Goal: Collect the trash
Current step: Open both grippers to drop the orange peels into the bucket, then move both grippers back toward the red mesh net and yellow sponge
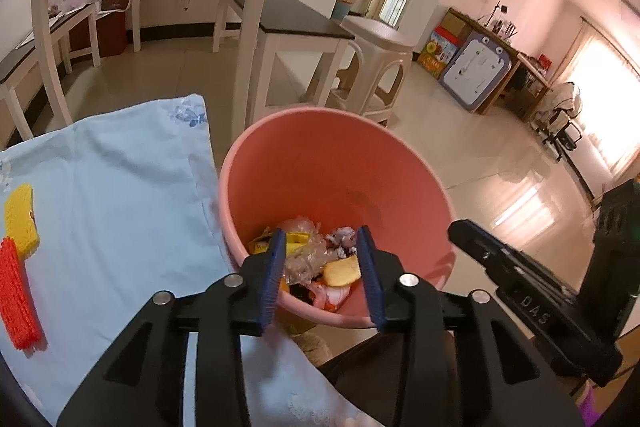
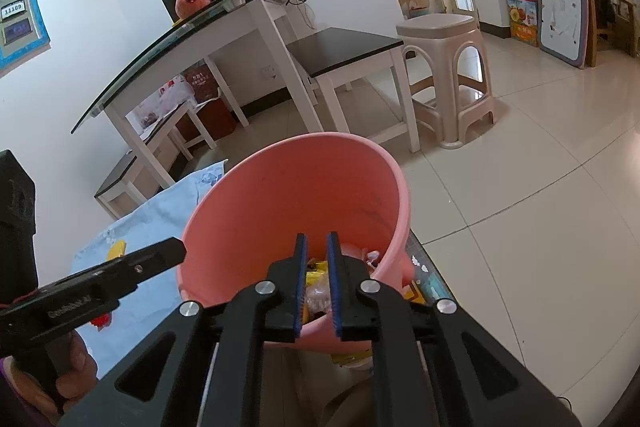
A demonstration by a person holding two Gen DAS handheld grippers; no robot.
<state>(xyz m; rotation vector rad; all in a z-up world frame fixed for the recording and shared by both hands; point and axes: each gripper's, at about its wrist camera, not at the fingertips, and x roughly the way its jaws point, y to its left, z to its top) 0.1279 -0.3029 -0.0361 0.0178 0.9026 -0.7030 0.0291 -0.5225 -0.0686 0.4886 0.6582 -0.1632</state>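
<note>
Tiled floor, glass table far. Pink bin (image 1: 336, 163) near, holding trash (image 1: 316, 259). Left tool (image 1: 325, 277) gaping, empty, over bin; right tool (image 2: 318, 285) narrowly parted, empty. Step: drop apparently done. Next: fetch yellow block (image 1: 22, 219), red block (image 1: 18, 295) off cloth (image 1: 120, 187), left.

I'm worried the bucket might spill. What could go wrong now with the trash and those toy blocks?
The round pink plastic bucket leans over near the edge of the light blue cloth, so a bump from the open left gripper or right gripper might tip it and spill the crumpled wrappers. The yellow plastic block and orange plastic block lie on the cloth; they may get left behind, or slide if it is tugged.
</note>
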